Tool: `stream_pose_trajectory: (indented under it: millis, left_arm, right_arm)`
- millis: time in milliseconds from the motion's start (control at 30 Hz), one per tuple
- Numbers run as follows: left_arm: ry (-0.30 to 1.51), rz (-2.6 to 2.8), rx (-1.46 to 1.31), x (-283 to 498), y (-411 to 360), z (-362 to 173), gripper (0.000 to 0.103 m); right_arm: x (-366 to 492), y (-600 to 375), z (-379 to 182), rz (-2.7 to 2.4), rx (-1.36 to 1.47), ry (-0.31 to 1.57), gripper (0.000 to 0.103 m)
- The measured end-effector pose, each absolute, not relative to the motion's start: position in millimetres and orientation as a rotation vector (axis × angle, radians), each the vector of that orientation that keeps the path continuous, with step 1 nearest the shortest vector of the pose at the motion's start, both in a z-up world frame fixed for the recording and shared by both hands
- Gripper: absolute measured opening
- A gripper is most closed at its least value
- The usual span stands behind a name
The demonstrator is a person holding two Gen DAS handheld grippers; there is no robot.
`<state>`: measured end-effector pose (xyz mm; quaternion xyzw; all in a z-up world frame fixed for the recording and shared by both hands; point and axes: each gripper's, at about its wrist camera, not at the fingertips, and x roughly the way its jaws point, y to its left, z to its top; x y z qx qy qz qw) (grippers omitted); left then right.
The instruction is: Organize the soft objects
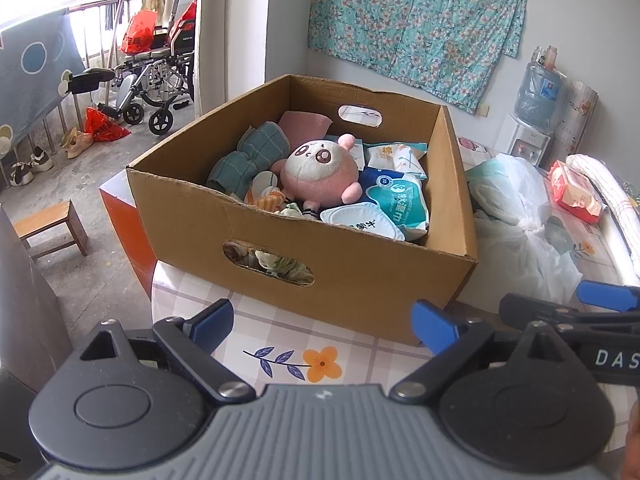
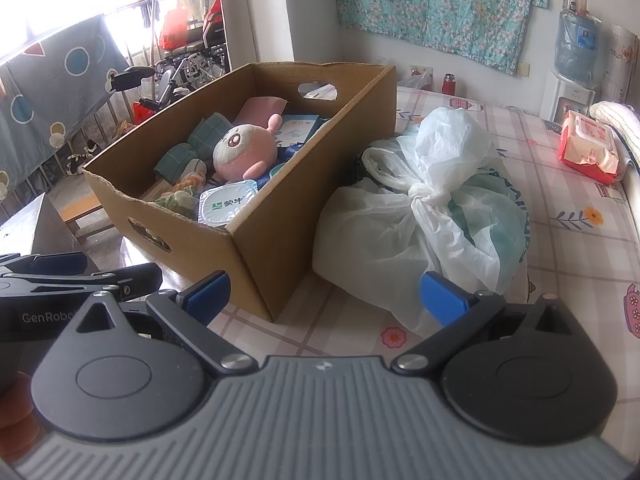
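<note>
Both grippers, left [image 1: 324, 326] and right [image 2: 324, 294], hover with fingers spread wide, holding nothing. A pink plush toy [image 1: 320, 174] lies in the cardboard box [image 1: 360, 280], a knotted plastic bag [image 2: 424, 216] just beside it.

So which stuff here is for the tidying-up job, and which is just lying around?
For the job:
cardboard box
pink plush toy
green towel
wet-wipe packs
tied plastic bag
left tool and right tool, both open and empty

Just lying about:
red tissue pack
water dispenser
wheelchair
wooden stool
floral cloth on the wall
</note>
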<state>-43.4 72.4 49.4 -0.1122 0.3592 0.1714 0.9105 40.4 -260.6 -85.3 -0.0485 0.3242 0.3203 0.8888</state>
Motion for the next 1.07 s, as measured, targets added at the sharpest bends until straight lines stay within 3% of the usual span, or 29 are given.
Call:
stream_pose_trajectory:
  millis: [1067]
  left_arm:
    - [0.744, 0.355, -0.227, -46.1, 77.1, 50.6, 0.097]
  right_arm:
    - [39.1, -259.9, -87.4, 0.670, -0.098, 0.677, 0.102]
